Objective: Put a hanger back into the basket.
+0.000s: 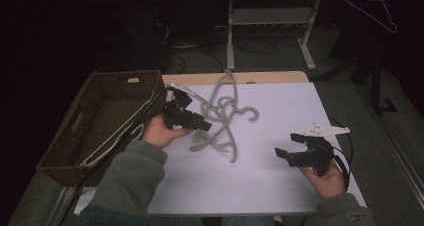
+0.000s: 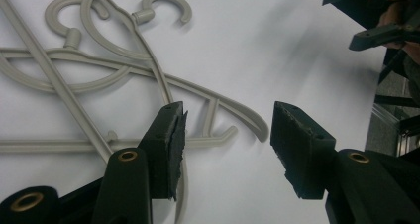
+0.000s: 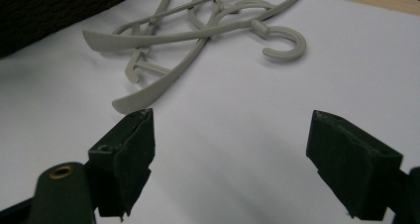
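No brand or lettering can be read on the goods; the tangled pile of grey plastic clothes hangers [image 1: 221,117] lies on the white tabletop [image 1: 280,121] near its far edge, left of centre; the left gripper [image 1: 204,125] sits at the pile's near-left side, jaws apart with a hanger arm end between them, unpressed; the right gripper [image 1: 289,147] hovers well apart over bare white surface, jaws wide and empty; the dark brown woven wicker basket [image 1: 102,93] at the table's left edge holds pale hangers [image 1: 117,138].
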`<state>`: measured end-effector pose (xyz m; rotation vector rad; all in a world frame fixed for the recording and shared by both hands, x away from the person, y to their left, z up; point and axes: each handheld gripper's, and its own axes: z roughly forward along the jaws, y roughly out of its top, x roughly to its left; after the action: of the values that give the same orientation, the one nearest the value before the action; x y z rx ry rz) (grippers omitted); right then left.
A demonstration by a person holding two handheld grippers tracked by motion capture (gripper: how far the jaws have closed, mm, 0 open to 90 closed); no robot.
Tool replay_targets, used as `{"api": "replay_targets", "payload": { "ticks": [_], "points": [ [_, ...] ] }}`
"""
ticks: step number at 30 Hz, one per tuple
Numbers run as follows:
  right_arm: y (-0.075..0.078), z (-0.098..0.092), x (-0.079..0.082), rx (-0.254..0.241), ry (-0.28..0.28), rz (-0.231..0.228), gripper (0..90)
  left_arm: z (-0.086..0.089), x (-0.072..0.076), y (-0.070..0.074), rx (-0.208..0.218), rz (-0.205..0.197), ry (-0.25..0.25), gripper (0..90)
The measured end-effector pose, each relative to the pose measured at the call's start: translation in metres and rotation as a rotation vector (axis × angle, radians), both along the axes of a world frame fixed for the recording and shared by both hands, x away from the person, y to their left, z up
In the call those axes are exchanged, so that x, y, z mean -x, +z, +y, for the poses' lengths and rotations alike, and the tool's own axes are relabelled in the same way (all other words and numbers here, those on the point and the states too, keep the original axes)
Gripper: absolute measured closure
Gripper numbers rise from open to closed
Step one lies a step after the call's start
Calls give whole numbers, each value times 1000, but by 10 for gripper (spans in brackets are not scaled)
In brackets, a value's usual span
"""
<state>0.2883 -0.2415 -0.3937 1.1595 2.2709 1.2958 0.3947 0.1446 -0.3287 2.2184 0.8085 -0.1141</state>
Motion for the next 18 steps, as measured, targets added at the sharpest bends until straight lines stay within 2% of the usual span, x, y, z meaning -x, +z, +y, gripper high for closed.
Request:
{"api": "replay_targets", "payload": {
  "ticks": [3,6,11,14,18],
  "points": [
    [-1,0,-3,5,1,-7,182,-2,-8,-4,-2,3,9,464],
    [-2,1,-5,6,6,3,182,-5,-13,-8,17,11,24,463],
    [-3,3,-7,14,14,7,182,-12,-19,-13,13,15,37,451],
    [-4,2,-7,14,19,6,181,-17,-22,-17,26,21,45,448],
    [-3,0,-6,7,18,0,181,-24,-27,-26,17,36,51,445]
  ]
}}
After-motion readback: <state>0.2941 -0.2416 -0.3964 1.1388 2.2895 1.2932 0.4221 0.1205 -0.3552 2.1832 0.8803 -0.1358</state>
